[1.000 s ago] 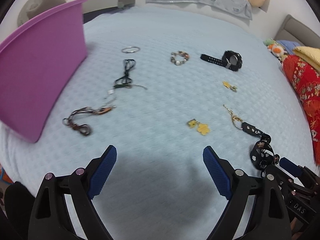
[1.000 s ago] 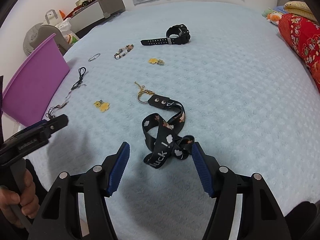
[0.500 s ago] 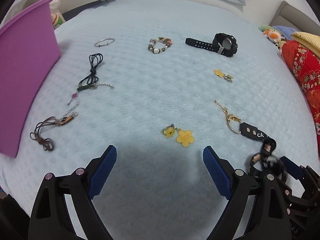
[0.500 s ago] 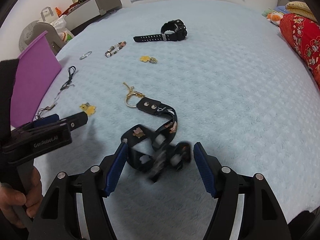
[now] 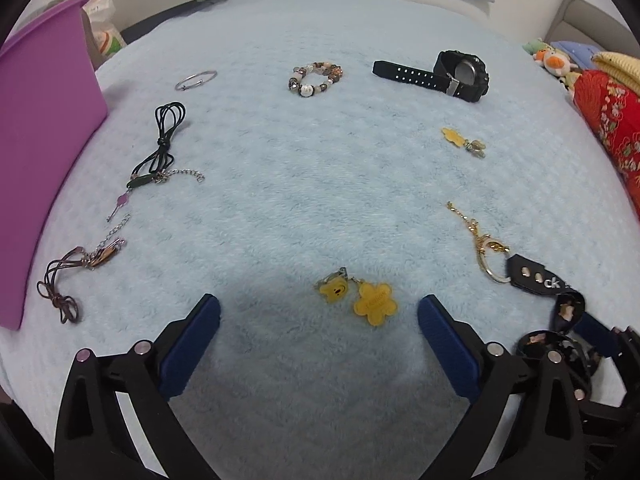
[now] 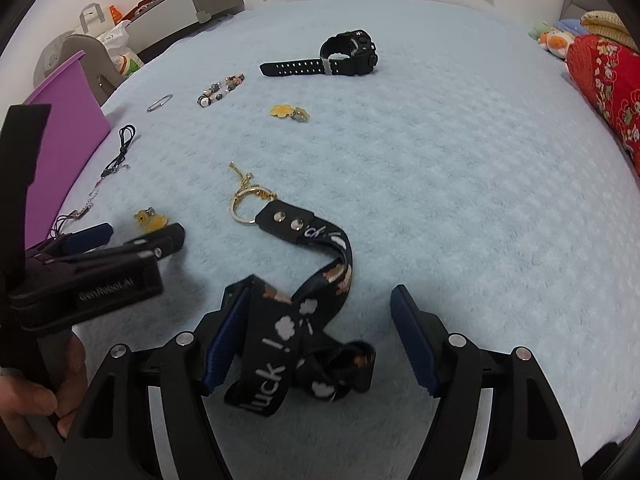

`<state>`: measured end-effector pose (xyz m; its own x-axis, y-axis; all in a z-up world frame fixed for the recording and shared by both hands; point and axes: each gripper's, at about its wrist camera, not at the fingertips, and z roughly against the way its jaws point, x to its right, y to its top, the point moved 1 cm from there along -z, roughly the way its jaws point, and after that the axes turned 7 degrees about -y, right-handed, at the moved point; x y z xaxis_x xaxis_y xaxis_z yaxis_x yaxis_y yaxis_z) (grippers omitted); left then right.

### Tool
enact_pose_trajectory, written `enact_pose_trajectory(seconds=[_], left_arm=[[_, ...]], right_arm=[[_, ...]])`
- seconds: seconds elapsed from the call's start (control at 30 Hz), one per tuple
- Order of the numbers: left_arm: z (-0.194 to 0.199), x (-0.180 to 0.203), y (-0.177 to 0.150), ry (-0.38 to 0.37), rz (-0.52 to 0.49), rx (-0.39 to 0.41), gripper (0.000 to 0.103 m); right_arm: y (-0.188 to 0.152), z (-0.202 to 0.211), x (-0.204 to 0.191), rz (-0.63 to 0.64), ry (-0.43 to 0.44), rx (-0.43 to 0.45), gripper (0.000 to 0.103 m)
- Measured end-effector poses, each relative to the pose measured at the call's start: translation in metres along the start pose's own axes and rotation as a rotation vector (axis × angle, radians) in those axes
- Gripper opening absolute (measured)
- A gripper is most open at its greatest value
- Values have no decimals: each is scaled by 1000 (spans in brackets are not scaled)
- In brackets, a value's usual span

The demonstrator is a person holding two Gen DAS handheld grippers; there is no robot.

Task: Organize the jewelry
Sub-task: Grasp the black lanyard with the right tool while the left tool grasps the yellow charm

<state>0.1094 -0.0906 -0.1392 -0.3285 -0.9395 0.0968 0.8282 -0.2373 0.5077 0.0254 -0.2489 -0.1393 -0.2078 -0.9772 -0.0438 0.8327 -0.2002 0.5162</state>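
Observation:
Jewelry lies spread on a light blue bedspread (image 5: 320, 184). My right gripper (image 6: 320, 340) is open around a black printed lanyard (image 6: 280, 332) with a gold ring (image 6: 244, 208); the strap lies between the fingers. My left gripper (image 5: 318, 336) is open and empty, just short of a yellow flower charm (image 5: 374, 302). Farther off lie a black watch (image 5: 460, 74), a beaded bracelet (image 5: 314, 78), a silver bangle (image 5: 196, 80), a black cord necklace (image 5: 164, 144), a brown cord (image 5: 64, 284) and a second yellow charm (image 5: 460, 140).
A purple bin (image 5: 36, 132) stands at the bed's left edge. Red patterned cushions (image 5: 612, 120) and soft toys (image 5: 552, 60) lie at the right. A grey cabinet (image 6: 192, 4) stands beyond the bed at back left.
Both grippers have moved forward over the bed. The lanyard's loose end has shifted and now lies between the right fingers. The yellow flower charm is closer to the left gripper.

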Motion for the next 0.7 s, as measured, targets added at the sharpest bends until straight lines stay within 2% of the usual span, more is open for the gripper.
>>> enact_pose_trajectory(seconds=[0.07, 0.17, 0.37, 0.6, 0.67, 0.7], left_arm=[[0, 1, -4, 3, -16, 36, 97], [3, -2, -5, -11, -7, 48, 95], [10, -3, -7, -2, 0, 56, 81], [11, 20, -2, 7, -85, 37, 36], [12, 22, -2, -13, -83, 35, 27], [13, 21, -2, -22, -81, 36, 22]], right_arm=[[0, -2, -2, 20, -8, 13, 69], [0, -3, -4, 34, -20, 26, 69], [0, -2, -6, 52, -26, 34, 66], [-1, 1, -12, 79, -30, 46, 55], [-1, 2, -10, 74, -27, 49, 45], [-1, 3, -9, 70, -25, 51, 34]])
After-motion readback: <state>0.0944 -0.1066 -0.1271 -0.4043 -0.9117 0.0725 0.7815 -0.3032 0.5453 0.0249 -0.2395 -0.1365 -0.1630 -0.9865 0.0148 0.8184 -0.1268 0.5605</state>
